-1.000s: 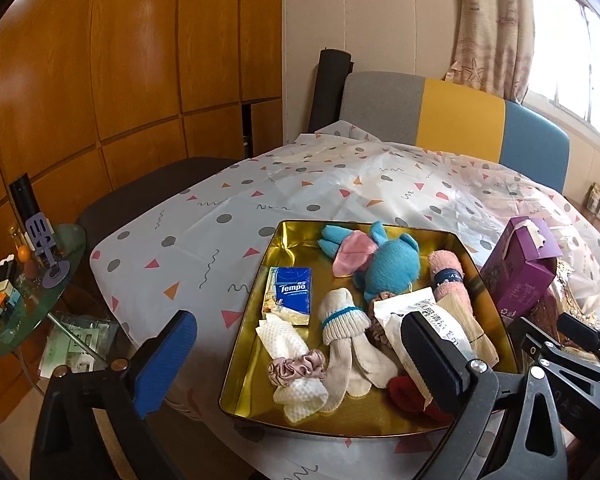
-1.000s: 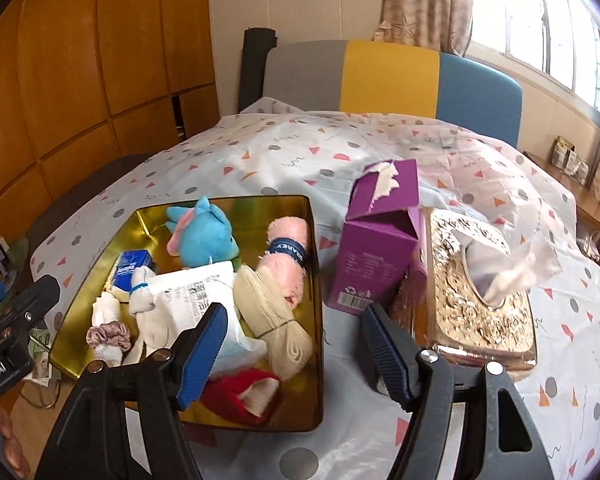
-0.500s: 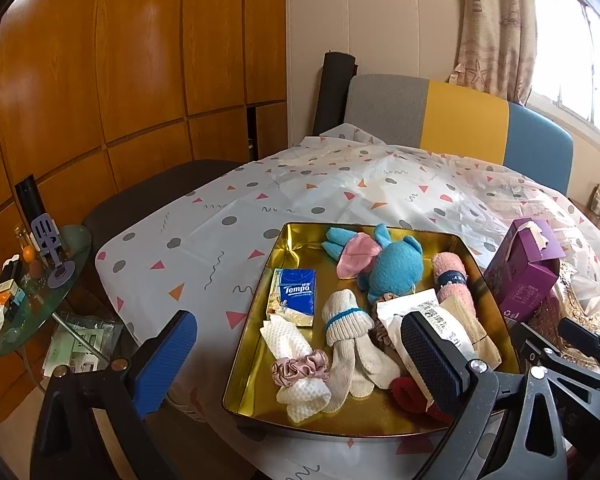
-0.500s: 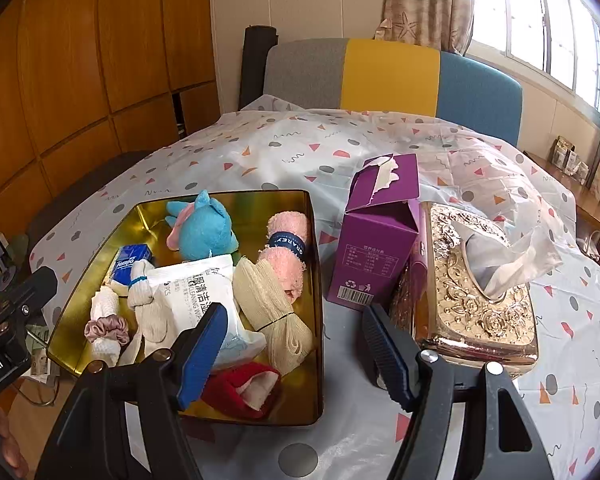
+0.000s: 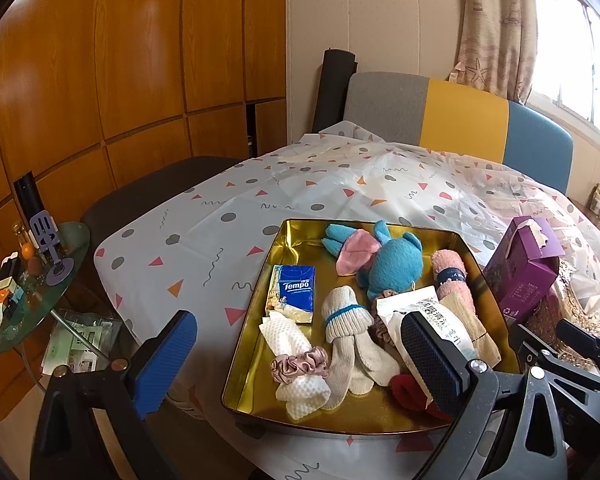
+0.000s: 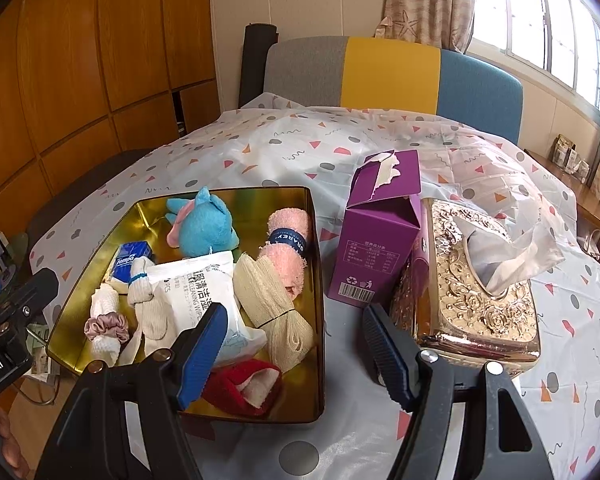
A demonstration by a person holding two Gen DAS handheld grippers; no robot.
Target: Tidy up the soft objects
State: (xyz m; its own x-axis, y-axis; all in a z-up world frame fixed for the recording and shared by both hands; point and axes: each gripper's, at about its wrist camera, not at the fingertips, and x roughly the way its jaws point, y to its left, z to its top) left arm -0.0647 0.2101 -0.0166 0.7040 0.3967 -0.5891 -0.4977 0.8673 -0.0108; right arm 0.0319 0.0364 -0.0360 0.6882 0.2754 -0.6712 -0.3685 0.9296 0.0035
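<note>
A gold tray (image 5: 278, 248) on the patterned tablecloth holds the soft things: a blue plush toy (image 5: 394, 266), a pink rolled towel (image 5: 450, 268), white socks (image 5: 346, 334), a pink scrunchie (image 5: 300, 364), a white waffle cloth (image 5: 302, 396), a Tempo tissue pack (image 5: 296, 292) and a wipes pack (image 5: 432, 312). My left gripper (image 5: 296, 324) hangs open above the tray's near left part, holding nothing. My right gripper (image 6: 294, 314) stands open over the right rim of the tray (image 6: 318, 248), also with nothing in it. A beige folded cloth (image 6: 272, 304) and a red item (image 6: 240, 384) lie near it.
Right of the tray stand a purple carton (image 6: 380, 232) and an ornate gold tissue box (image 6: 472, 288). A grey, yellow and blue seat back (image 6: 380, 72) lies beyond the table. A glass side table (image 5: 28, 292) with small items stands low on the left.
</note>
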